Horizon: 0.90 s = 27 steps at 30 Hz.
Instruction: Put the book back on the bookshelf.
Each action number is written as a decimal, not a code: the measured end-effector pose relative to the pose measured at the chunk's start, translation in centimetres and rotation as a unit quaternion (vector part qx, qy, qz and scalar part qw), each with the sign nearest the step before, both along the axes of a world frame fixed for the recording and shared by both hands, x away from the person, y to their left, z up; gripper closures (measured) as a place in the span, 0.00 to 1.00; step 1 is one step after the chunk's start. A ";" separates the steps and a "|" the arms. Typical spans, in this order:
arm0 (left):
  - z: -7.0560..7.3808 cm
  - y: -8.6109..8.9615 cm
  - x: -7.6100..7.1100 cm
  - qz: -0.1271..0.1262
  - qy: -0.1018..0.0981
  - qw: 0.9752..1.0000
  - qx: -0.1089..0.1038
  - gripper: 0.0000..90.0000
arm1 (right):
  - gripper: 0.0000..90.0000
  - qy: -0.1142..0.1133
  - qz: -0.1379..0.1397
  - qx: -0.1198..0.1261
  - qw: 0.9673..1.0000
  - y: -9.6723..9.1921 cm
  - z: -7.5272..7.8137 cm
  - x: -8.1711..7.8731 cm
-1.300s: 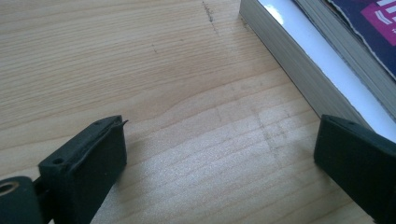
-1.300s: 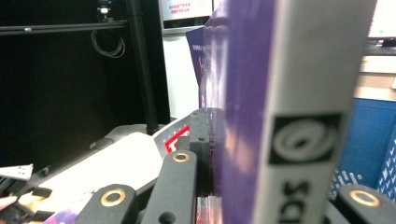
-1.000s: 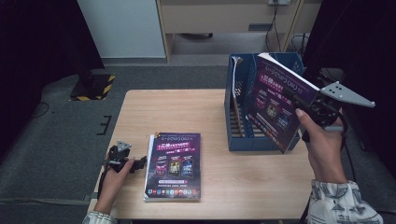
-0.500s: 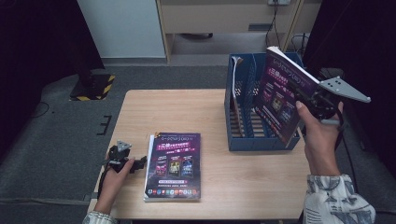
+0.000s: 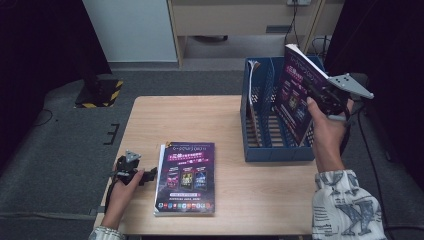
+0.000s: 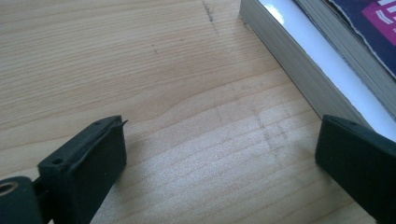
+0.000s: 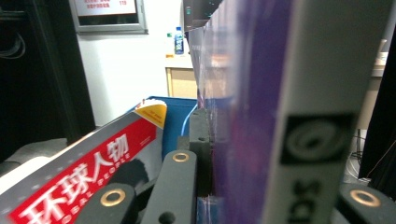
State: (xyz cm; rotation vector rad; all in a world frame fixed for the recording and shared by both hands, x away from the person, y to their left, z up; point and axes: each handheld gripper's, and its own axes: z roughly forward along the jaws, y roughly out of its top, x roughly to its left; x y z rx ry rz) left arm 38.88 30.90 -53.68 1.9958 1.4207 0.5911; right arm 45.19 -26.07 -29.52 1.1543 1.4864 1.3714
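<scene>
Down and deeper goes the purple book [image 5: 296, 95], sinking between the dividers of the blue file rack [image 5: 272, 152] since a second ago, tilted, lower edge inside. Right gripper [image 5: 320, 97] is clamped tight on its cover. Left gripper [image 5: 145, 175] rests on the worktop [image 5: 200, 120], jaws spread wide and holding nothing, just beside the stack of purple books [image 5: 186, 177].

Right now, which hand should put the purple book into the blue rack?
Right: the right gripper already clamps the purple book upright over the blue file rack. The left gripper rests open on the table.
</scene>
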 end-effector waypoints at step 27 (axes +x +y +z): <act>0.0 -0.1 0.1 -0.003 0.001 1.000 0.000 0.01 | 0.92 0.013 -0.016 0.014 1.000 1.6 -4.1 3.7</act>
